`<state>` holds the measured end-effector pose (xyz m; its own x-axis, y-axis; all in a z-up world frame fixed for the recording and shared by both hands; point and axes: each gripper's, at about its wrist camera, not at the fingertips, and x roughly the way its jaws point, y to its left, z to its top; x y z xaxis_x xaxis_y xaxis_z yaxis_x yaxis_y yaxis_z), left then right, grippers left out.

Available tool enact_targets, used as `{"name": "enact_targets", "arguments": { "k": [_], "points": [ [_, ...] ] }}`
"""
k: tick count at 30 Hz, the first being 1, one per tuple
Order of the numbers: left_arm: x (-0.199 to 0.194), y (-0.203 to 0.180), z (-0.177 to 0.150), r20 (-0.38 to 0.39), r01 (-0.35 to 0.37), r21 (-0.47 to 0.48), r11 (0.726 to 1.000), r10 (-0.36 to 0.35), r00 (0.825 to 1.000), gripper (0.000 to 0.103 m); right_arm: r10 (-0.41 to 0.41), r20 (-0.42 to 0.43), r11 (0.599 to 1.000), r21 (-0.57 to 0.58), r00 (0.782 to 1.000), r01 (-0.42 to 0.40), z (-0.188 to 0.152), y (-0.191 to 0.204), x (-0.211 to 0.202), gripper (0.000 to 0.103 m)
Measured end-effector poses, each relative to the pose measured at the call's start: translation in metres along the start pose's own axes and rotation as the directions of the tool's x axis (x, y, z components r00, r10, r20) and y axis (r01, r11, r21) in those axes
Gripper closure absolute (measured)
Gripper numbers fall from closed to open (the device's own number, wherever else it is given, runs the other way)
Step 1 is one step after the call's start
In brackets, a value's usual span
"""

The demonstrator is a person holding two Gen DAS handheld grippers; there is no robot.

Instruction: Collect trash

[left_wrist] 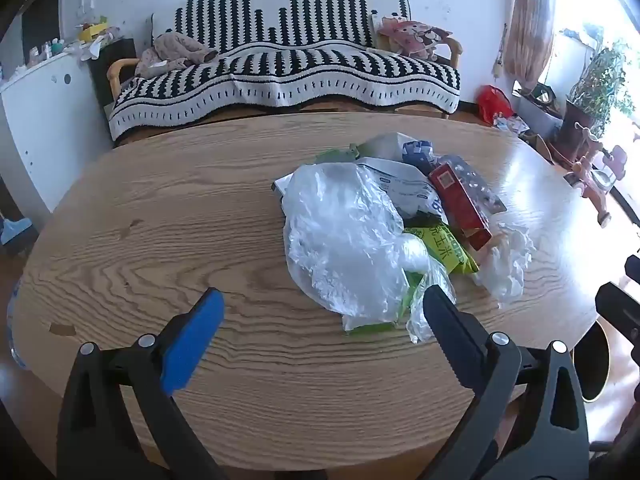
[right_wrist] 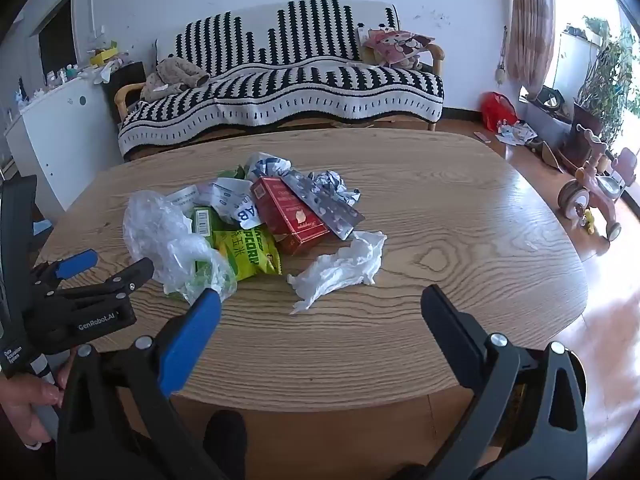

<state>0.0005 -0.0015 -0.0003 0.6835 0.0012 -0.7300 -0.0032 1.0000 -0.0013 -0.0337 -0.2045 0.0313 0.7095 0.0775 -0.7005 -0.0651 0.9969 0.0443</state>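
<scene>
So, left wrist view: left gripper has its fingers spread wide and empty, low over the table; its right finger tip sits at the near edge of the clear plastic bag, touching or just beside, cannot tell which; likely lined up there because the bag is the nearest and loosest piece. Trash is all heaped mid-table, right of centre: bag in front, green snack packet tucked under it, red box behind leaning on the pile, crumpled tissue at the right edge of the heap; heaped probably so one sweep gets it all. No bin visible.

Right wrist view: right gripper also spread, holding nothing, hovering over the near table; tissue lies just ahead between the finger lines, apart from the tips, so that looks like its target. Left gripper shows at the left, open beside the plastic bag; red box and a foil blister strip sit on top at the back; green snack packet in front. Nothing picked up yet; task looks barely begun.
</scene>
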Motion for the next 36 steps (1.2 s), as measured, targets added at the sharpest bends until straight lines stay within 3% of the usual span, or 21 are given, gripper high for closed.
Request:
{"name": "enact_targets", "arguments": {
  "k": [36],
  "points": [
    [0.0011, -0.0015, -0.0032, 0.001, 0.002, 0.001, 1.000, -0.002, 1.000, 0.006, 0.025, 0.009, 1.000, 0.017, 1.000, -0.025, -0.0008, -0.0038, -0.0048, 0.006]
  ]
}}
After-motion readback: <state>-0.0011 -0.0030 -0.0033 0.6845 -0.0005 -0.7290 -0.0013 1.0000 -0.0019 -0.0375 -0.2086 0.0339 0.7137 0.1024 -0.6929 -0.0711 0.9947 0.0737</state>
